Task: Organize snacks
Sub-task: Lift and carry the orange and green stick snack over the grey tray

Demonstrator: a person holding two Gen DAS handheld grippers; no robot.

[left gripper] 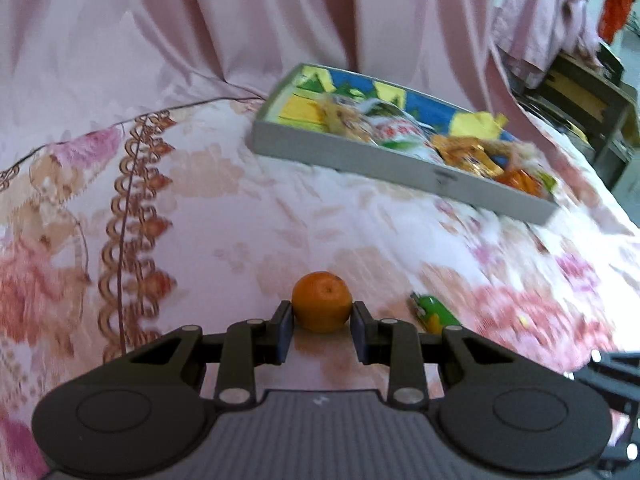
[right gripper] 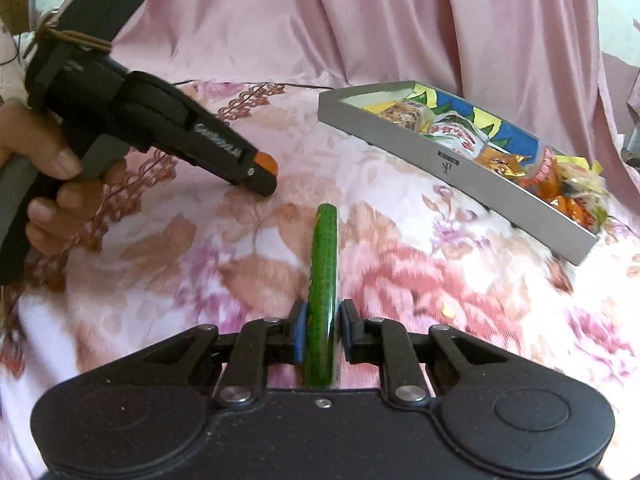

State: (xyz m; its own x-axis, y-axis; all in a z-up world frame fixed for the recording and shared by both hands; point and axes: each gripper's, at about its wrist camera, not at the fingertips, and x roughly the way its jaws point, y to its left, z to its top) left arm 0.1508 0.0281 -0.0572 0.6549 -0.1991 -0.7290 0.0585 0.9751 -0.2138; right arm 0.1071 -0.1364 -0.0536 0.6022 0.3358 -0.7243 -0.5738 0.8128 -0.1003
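Note:
My left gripper [left gripper: 322,316] is shut on a small orange tangerine [left gripper: 322,306] just above the flowered bedspread. My right gripper [right gripper: 323,334] is shut on a long green snack packet [right gripper: 323,280], held edge-on and pointing forward; the packet also shows in the left wrist view [left gripper: 434,314]. A grey cardboard tray [left gripper: 360,156] with a colourful lining holds several wrapped snacks and lies ahead to the right; it also shows in the right wrist view [right gripper: 436,160]. The left gripper body [right gripper: 160,120] and the hand holding it are at the left of the right wrist view.
A pink curtain [left gripper: 280,20] hangs behind the bed. A wooden piece of furniture [left gripper: 592,92] with clothes stands at the far right. The pink flowered bedspread [right gripper: 440,300] covers the whole surface.

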